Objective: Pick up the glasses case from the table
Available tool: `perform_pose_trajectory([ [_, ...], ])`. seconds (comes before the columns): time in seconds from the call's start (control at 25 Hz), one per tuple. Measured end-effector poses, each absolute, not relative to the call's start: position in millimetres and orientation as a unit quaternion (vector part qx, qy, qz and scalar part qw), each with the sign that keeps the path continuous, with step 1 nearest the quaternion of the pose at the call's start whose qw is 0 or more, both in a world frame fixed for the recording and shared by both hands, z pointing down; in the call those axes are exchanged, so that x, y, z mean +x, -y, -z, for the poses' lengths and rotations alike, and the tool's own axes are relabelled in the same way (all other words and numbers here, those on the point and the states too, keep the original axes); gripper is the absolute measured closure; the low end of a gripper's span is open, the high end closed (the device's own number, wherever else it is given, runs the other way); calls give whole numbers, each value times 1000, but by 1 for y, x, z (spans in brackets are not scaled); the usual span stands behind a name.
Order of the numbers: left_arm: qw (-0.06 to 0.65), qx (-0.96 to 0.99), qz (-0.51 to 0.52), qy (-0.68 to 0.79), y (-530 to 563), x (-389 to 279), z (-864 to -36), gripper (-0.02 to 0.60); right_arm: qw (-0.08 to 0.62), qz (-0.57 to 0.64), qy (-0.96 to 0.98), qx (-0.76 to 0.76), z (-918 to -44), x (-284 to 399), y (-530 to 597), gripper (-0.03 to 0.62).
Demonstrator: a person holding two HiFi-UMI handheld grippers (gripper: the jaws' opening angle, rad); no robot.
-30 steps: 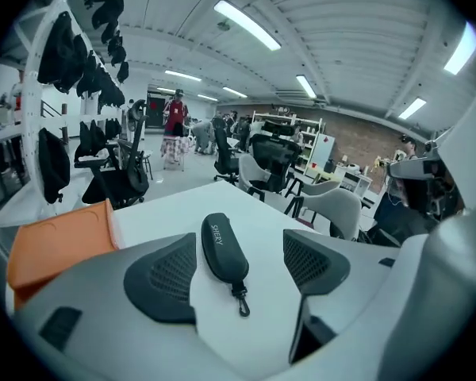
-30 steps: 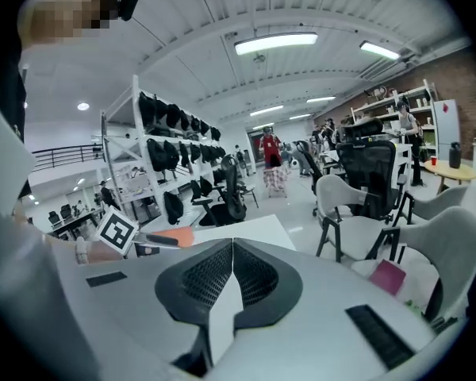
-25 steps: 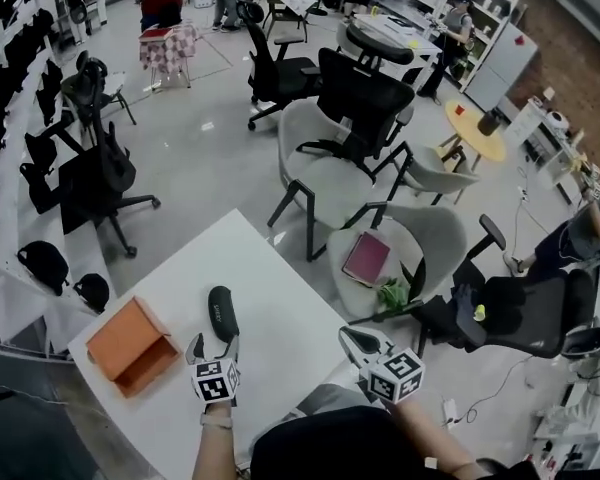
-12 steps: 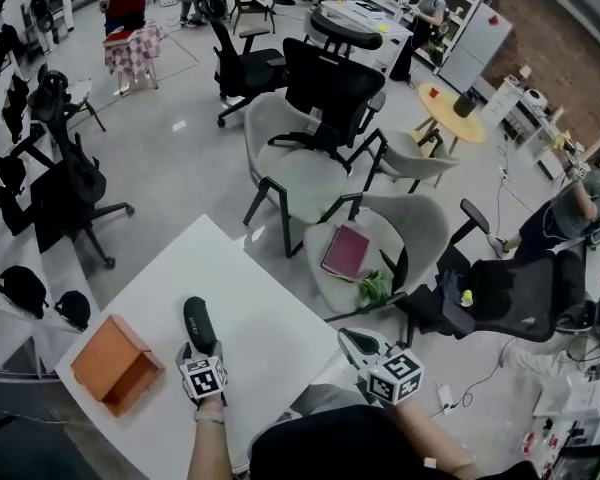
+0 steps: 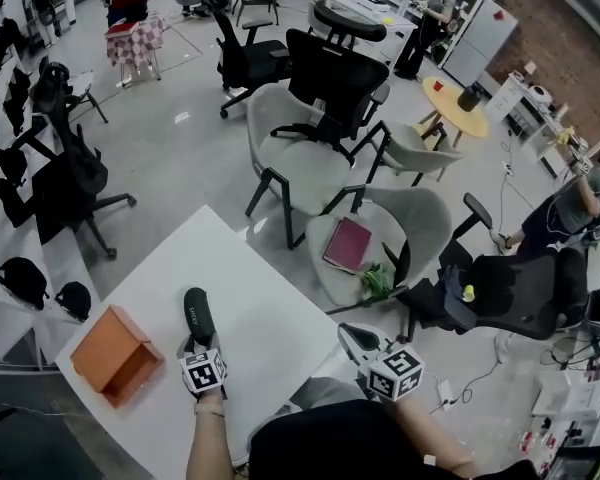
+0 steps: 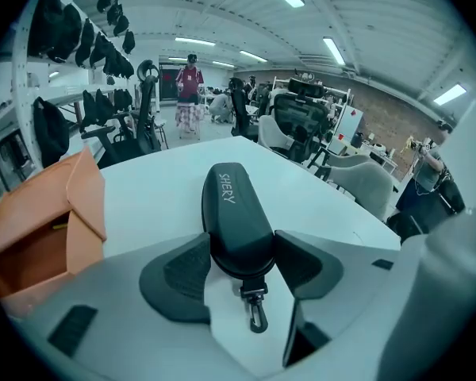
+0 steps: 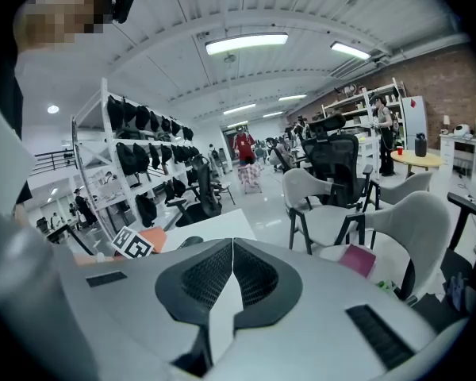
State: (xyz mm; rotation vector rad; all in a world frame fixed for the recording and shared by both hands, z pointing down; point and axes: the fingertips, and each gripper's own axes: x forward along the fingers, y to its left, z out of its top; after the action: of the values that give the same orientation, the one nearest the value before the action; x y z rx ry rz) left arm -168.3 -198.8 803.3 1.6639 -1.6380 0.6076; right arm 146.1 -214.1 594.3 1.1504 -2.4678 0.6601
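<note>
The black glasses case lies on the white table, its long side pointing away from me. In the left gripper view its near end, with a small clip hanging off it, sits between my left gripper's pads. The jaws are closing and both pads meet the case's sides. In the head view the left gripper is at the case's near end. My right gripper hovers off the table's right edge; its pads are pressed together with nothing between them.
An open orange box sits on the table just left of the case. Past the table's far right edge stands a grey chair with a maroon book on its seat. More office chairs stand beyond.
My left gripper has come down over the near end of the glasses case and its jaws have narrowed onto it. The right gripper has barely shifted.
</note>
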Motion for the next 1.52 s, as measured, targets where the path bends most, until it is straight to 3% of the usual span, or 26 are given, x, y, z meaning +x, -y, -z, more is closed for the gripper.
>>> perform_pose_trajectory([
  [0.6, 352, 650, -233, 632, 168, -177, -792, 322, 170, -232, 882, 373, -597, 116, 208, 566],
  [0.88, 342, 650, -249, 632, 165, -180, -802, 306, 175, -231, 884, 366, -597, 111, 206, 566],
  [1.04, 336, 652, -250, 632, 180, -182, -803, 255, 175, -233, 881, 373, -596, 117, 206, 566],
  [1.52, 338, 637, -242, 649, 192, -191, -804, 259, 169, -237, 879, 378, -599, 122, 215, 566],
])
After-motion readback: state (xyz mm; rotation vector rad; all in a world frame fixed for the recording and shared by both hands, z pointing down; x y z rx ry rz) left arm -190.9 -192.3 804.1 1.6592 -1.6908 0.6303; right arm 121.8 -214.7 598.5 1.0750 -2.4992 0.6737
